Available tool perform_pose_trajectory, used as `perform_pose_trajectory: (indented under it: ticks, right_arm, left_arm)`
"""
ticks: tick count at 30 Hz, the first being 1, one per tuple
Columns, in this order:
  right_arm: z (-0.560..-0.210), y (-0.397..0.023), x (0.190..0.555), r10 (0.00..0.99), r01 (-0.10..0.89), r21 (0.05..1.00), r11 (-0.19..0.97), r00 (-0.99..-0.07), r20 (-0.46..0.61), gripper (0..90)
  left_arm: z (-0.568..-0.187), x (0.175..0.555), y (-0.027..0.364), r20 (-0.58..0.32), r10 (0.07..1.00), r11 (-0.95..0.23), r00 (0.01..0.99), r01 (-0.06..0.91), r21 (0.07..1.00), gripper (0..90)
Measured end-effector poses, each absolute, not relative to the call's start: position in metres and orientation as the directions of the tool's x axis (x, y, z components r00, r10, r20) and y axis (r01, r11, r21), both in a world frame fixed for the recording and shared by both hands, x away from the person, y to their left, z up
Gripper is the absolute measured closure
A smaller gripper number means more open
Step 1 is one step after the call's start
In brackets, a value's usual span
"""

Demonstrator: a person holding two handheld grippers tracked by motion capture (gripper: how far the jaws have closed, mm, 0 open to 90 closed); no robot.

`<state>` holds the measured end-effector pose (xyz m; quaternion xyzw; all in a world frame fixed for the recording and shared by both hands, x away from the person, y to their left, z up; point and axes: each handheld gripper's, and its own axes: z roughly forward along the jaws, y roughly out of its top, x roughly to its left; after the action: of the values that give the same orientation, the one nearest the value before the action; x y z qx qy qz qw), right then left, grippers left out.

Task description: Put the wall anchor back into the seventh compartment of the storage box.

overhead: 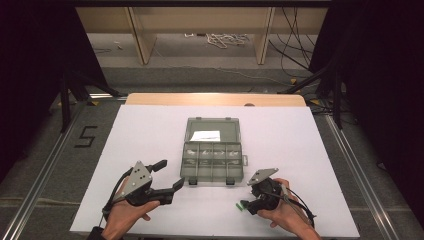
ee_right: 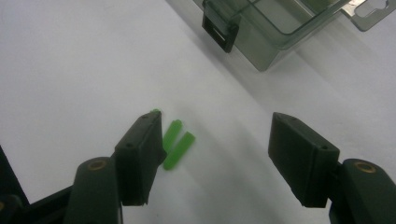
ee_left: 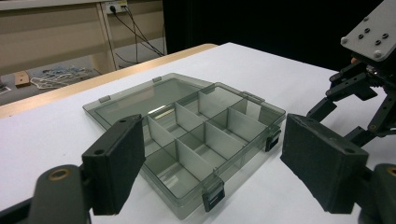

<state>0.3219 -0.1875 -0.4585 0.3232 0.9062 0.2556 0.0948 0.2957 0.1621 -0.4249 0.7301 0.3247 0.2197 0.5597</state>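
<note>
A clear grey compartment box (overhead: 212, 162) lies open in the middle of the white table, its lid (overhead: 210, 129) folded back flat. Two or three small green sticks (ee_right: 177, 144) rest on the table near the front, right of the middle (overhead: 242, 204). My right gripper (ee_right: 219, 158) hangs low over them with its jaws apart; the sticks lie between the jaws, close beside the left pad (ee_right: 140, 154), and I cannot tell if it touches them. In the high view the right gripper (overhead: 251, 205) points left. My left gripper (overhead: 171, 173) (ee_left: 217, 163) is open and empty, facing the box (ee_left: 196, 135).
A white label (overhead: 206, 135) lies in the lid. The box's near corner and black latch (ee_right: 219, 30) stand just beyond the green sticks. The right gripper (ee_left: 359, 93) appears past the box in the left gripper view. A wooden table edge (overhead: 215, 99) runs along the back.
</note>
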Motion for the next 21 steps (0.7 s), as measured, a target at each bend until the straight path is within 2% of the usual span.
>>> perform_pose_trajectory:
  ticks: [11, 21]
  right_arm:
    - [-0.4653, -0.1809, 0.3246, 0.601, 0.512, 0.486, 0.708, -0.798, -0.035, 43.0]
    - [-0.4655, -0.1793, 0.3243, 0.573, 0.498, 0.448, 0.743, -0.819, -0.039, 56.6]
  left_arm:
    - [-0.426, 0.2955, 0.1607, -0.038, 0.715, -0.172, 0.698, 0.229, 0.958, 20.9]
    - [-0.4265, 0.2957, 0.16, -0.032, 0.713, -0.18, 0.7, 0.228, 0.957, 21.0]
